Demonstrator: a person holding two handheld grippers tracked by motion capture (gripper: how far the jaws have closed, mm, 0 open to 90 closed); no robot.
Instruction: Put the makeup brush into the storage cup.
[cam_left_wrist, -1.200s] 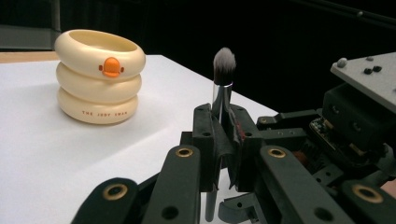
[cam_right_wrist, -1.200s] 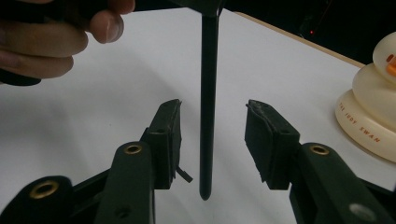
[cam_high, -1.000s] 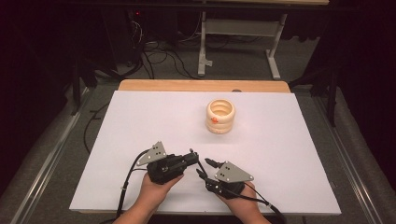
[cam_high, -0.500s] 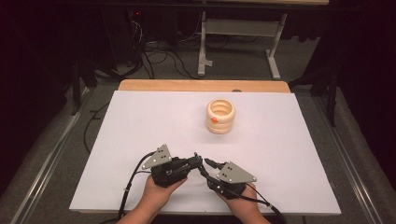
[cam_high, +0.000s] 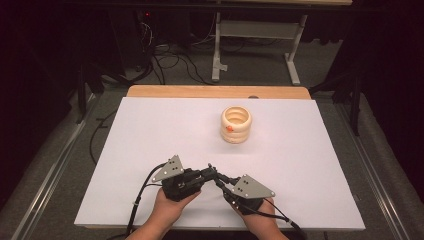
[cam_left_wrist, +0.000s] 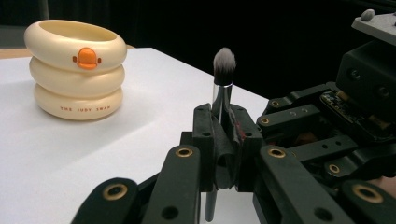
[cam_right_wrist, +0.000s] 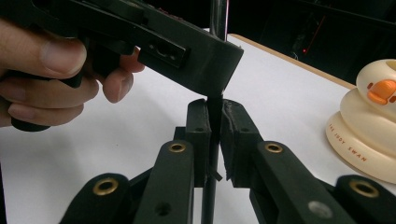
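— Fingertips first: how do they stand?

— Left gripper (cam_left_wrist: 223, 140), low centre of its own view, is clenched on the makeup brush (cam_left_wrist: 221, 98), pads pressed on the handle, bristle tuft upright above them. Right gripper (cam_right_wrist: 214, 140), centre of its own view, is closed on the same thin handle, just beneath the left gripper's body. In the high view both sit at lower centre, tips meeting over the white table (cam_high: 150, 130).

— How will the brush handle?

— Light and stiff in the shaft, I judge. The handle looks smooth and glossy, so likely slippery and apt to swivel in a single pinch. The tuft is soft and would splay or soil if squeezed. Best hold is mid-handle, below the ferrule, clear of the bristles.

— Farther back?

— Cream ringed holder (cam_high: 236, 124), three stacked rolls with an orange duck bill, stands upright at upper centre, well apart from both grippers. Its mouth is open; whether it holds anything, I cannot tell.
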